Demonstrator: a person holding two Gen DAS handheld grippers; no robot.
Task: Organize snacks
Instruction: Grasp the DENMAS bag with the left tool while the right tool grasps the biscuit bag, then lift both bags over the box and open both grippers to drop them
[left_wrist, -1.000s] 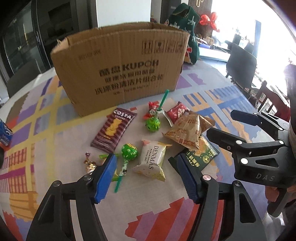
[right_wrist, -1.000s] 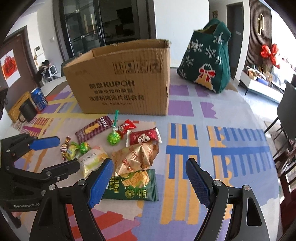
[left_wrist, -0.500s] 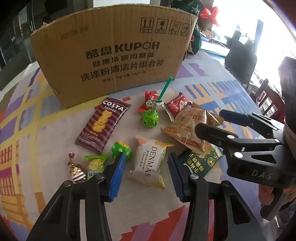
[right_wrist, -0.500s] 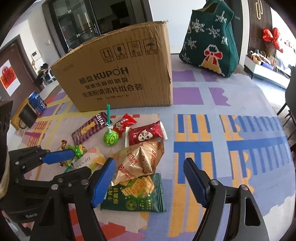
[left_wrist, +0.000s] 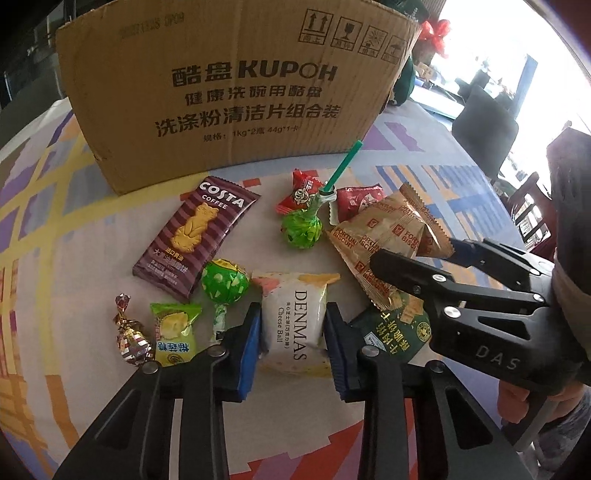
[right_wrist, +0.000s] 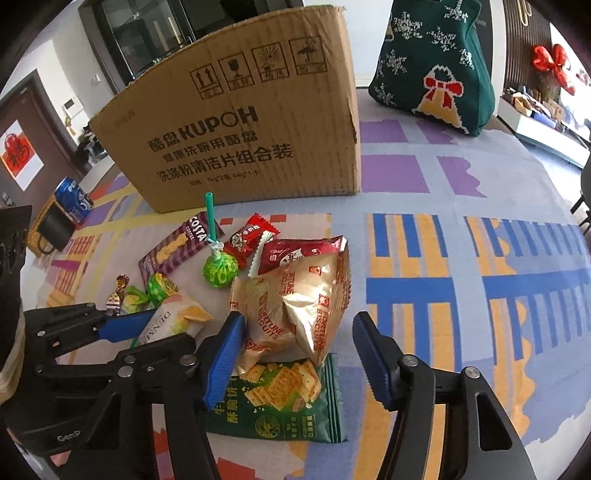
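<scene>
- Left wrist view: left claw (left_wrist: 292, 345) has just been closing, pads against white cheese-ball packet (left_wrist: 293, 321).
- Right claw (right_wrist: 299, 360) has just been closing, apart, straddling biscuit bag (right_wrist: 295, 306); box (right_wrist: 236, 133) at 12 o'clock.

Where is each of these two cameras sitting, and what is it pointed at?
Left wrist: rides the left tongs, looking down at the DENMAS packet pinched between them; a hand shows.
Right wrist: rides the right tongs, open around the Fortune Biscuits bag.
Both share the cardboard box and snacks.
</scene>
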